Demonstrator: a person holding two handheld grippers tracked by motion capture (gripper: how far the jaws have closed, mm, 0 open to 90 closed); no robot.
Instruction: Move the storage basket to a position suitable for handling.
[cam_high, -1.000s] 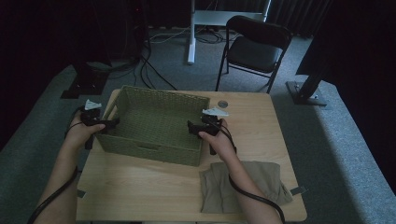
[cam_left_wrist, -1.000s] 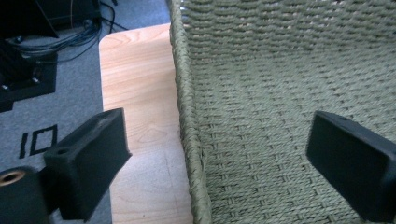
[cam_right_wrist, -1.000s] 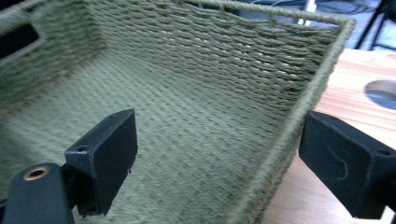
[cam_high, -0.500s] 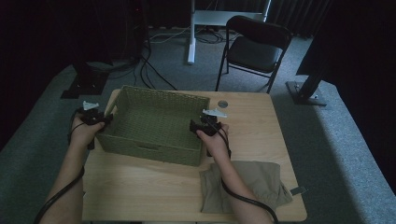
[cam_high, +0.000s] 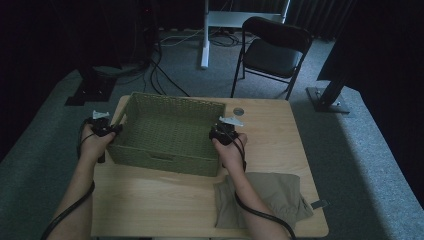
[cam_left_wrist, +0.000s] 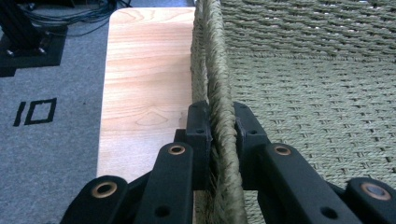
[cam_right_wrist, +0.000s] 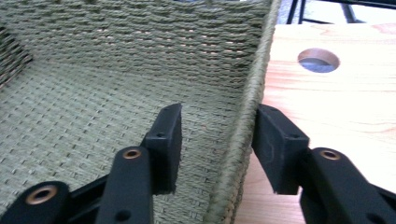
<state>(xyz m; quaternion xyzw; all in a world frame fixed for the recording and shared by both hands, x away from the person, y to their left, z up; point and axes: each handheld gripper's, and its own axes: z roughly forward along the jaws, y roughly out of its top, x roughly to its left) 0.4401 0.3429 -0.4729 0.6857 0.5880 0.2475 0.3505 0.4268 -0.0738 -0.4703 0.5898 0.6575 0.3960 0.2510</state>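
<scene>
A green woven basket (cam_high: 167, 131) sits empty on the left half of the wooden table (cam_high: 165, 200). My left gripper (cam_high: 102, 126) is at its left wall. In the left gripper view the gripper (cam_left_wrist: 219, 128) is shut on that wall's rim, one jaw inside the basket (cam_left_wrist: 303, 70) and one outside. My right gripper (cam_high: 223, 131) is at the basket's right wall. In the right gripper view the gripper (cam_right_wrist: 217, 140) stands open astride the rim. Its outer jaw is close against the wall, and its inner jaw stands apart over the basket (cam_right_wrist: 93, 70) floor.
A crumpled khaki cloth (cam_high: 260, 197) lies at the table's front right, under my right forearm. A round hole (cam_high: 238, 111) in the tabletop sits just behind the right gripper. A folding chair (cam_high: 272, 50) stands on the carpet beyond the table, and cables lie on the floor at back left.
Both forearms have swung a little to the left. The basket and the two grippers at its side walls have stayed where they were.
</scene>
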